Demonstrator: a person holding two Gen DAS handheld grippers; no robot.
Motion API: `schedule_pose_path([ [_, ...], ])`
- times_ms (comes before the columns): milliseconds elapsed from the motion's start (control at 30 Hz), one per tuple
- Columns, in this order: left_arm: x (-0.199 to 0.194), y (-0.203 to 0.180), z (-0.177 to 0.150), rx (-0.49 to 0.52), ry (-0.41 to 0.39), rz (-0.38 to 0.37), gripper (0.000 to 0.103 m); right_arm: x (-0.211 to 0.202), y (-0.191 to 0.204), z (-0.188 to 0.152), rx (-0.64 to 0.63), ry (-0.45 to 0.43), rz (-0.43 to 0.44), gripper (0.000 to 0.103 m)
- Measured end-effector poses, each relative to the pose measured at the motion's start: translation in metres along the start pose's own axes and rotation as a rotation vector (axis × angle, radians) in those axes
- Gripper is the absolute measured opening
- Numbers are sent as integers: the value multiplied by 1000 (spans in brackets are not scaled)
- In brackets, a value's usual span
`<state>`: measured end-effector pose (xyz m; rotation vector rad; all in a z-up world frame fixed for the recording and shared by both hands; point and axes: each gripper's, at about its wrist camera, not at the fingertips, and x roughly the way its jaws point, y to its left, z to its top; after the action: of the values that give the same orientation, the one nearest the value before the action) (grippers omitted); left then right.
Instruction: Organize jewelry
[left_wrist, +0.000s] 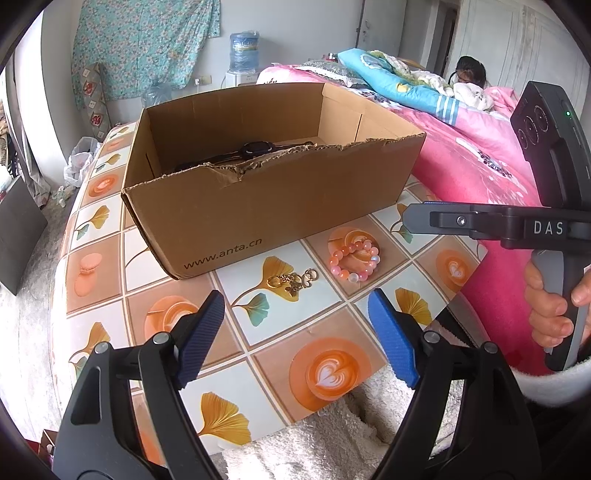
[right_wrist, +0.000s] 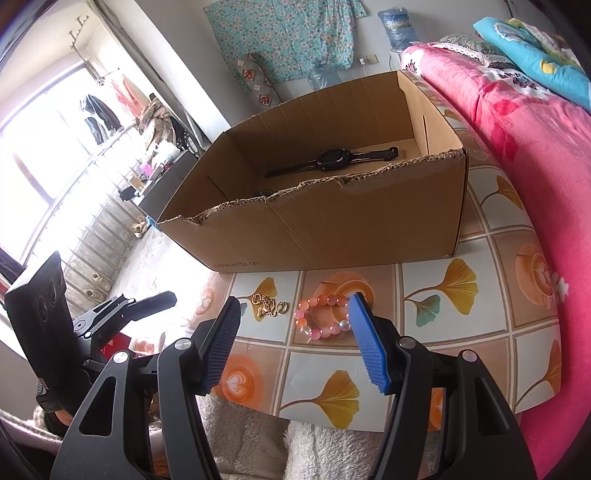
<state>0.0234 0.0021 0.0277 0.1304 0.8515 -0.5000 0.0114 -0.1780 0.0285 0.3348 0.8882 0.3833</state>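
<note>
Box (right_wrist: 332, 221) sits open-topped on the tiled surface (right_wrist: 480, 350); a watch (right_wrist: 325, 160) already lies inside, so the box likely serves as the collecting place. Bead bracelet (right_wrist: 325, 317) and gold chain (right_wrist: 267, 304) wait just in front of it, within reach. Left gripper (left_wrist: 295, 332) wide, empty; right gripper (right_wrist: 295, 339) wide, empty, aimed at the bracelet. Box reads "www.anta.cn"; right tool reads "DAS".
</note>
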Motion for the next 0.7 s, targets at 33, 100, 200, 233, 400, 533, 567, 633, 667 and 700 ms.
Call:
schedule_pose_path([
  [33, 0, 0, 0, 0, 0, 0, 76, 0, 0, 0, 0, 0, 1, 60],
  [100, 0, 0, 0, 2, 0, 0, 76, 0, -2, 0, 0, 0, 1, 60],
  [200, -1, -1, 0, 4, 1, 0, 76, 0, -2, 0, 1, 0, 2, 60],
  [233, -1, -1, 0, 3, 0, 1, 76, 0, -2, 0, 0, 0, 2, 60],
  [400, -1, -1, 0, 4, 1, 1, 76, 1, -3, 0, 1, 1, 4, 60],
  [533, -1, -1, 1, 3, 1, 1, 76, 2, -2, -2, 2, 3, 6, 60],
  [567, -1, -1, 1, 4, 0, 1, 76, 2, -2, -2, 2, 3, 6, 60],
  [633, -1, -1, 1, 4, 1, 1, 76, 2, -2, -2, 2, 3, 7, 60],
  [667, -1, -1, 0, 5, 1, 1, 76, 2, -2, -2, 2, 4, 8, 60],
  [700, -1, -1, 1, 4, 1, 1, 76, 2, -2, -2, 3, 4, 8, 60],
])
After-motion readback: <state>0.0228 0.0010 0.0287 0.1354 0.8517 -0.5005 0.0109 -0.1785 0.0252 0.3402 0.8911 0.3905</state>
